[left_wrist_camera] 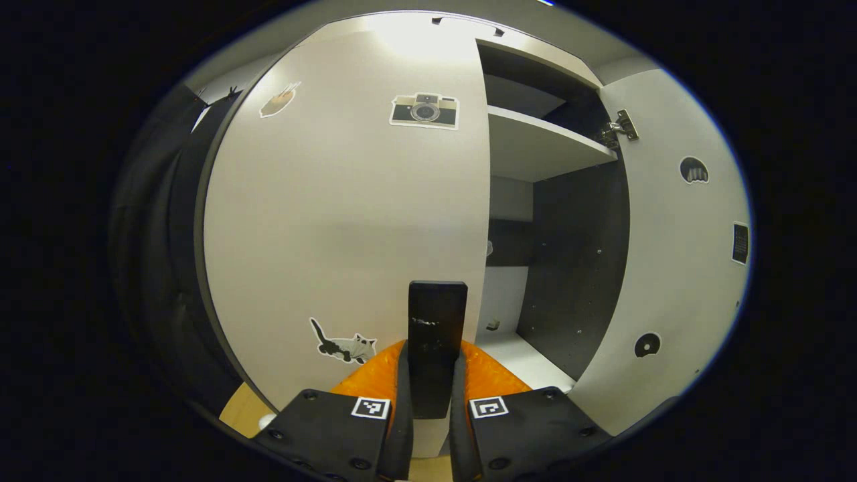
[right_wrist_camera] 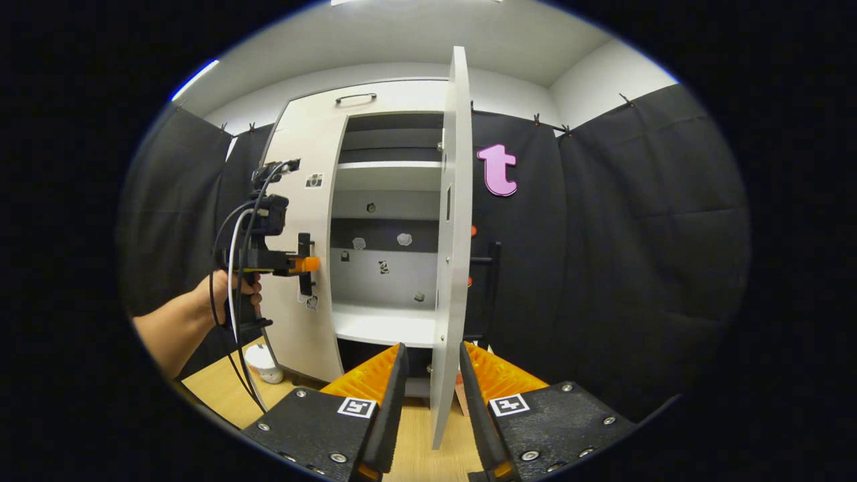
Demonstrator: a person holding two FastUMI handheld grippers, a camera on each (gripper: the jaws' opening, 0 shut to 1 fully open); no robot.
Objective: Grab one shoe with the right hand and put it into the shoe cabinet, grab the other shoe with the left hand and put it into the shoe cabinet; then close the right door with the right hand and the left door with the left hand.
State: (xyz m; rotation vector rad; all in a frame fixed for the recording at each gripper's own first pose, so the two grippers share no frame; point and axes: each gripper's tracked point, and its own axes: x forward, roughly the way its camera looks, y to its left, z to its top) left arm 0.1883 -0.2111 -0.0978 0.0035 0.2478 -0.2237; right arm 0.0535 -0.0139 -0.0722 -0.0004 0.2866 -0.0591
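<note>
A: Are the shoes showing in the shoe cabinet [right_wrist_camera: 385, 221]?

B: I cannot tell; the shelves ahead are looking bare. The left door [left_wrist_camera: 348, 201] is lying nearly closed, and the left tool [left_wrist_camera: 433, 375] is clamping its black handle [left_wrist_camera: 436, 335].

A: And the right door [right_wrist_camera: 452, 234]?

B: It is standing open, edge-on between the right tool [right_wrist_camera: 432, 388] fingers, jaws parted, not pressing. Both closings are looking unfinished. The cabinet's bottom is sitting hidden.

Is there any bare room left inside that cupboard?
Yes: the upper shelf and the lower shelf look bare. The gap between the left door and right door is open. It's crowded where the left tongs meet the handle.
</note>
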